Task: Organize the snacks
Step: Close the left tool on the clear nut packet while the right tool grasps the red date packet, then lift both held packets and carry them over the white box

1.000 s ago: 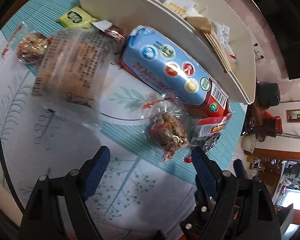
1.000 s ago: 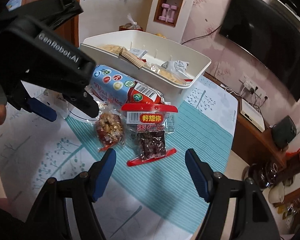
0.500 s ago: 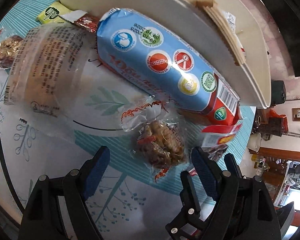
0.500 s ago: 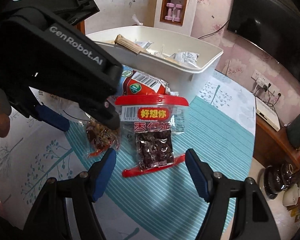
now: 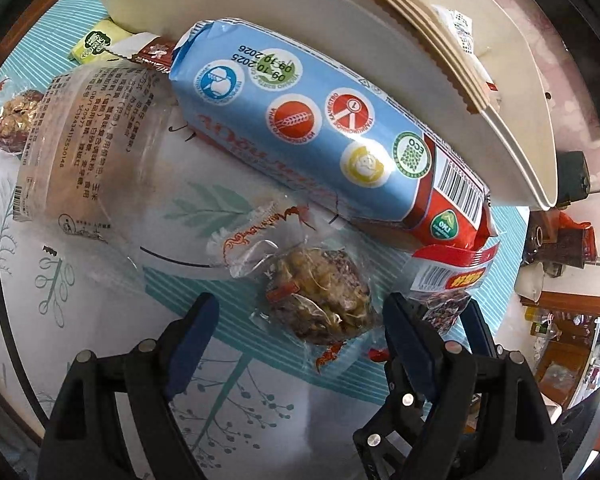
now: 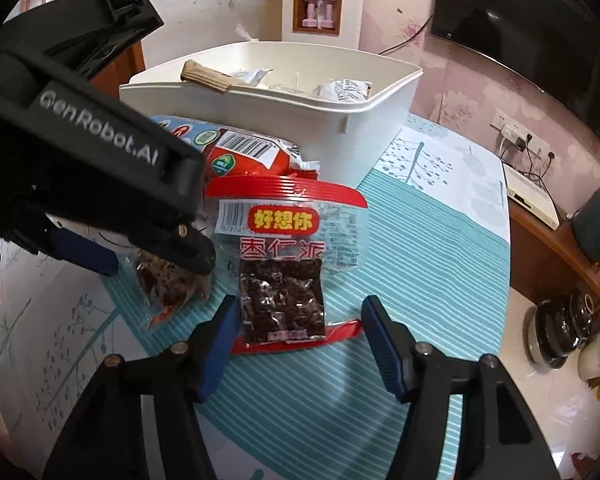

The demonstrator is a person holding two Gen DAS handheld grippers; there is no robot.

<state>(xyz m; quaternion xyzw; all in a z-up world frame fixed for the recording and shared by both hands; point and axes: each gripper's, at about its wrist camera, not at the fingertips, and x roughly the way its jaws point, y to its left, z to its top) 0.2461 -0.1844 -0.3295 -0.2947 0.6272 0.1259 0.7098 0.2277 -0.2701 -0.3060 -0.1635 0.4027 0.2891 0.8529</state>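
Note:
A clear packet of nut clusters (image 5: 320,300) lies on the patterned tablecloth between the fingers of my left gripper (image 5: 300,332), which is open and points steeply down over it. In the right wrist view, a red-edged packet of dark date pieces (image 6: 284,264) lies flat. Its lower end sits between the fingers of my right gripper (image 6: 300,340). Those jaws are closing, and the pads stand just off the packet's sides. The left gripper's black body (image 6: 100,152) fills the left of that view and hides part of the nut packet (image 6: 164,284).
A white bin (image 5: 260,20) holding several snacks stands behind, with a long blue and red packet (image 5: 320,128) against its wall. A clear bag of brown snack (image 5: 88,140), a green sachet (image 5: 94,42) and another nut packet (image 5: 12,120) lie to the left.
My left gripper has come down and forward until the nut packet sits between its fingers. My right gripper has sunk toward the date packet and its jaws have narrowed.

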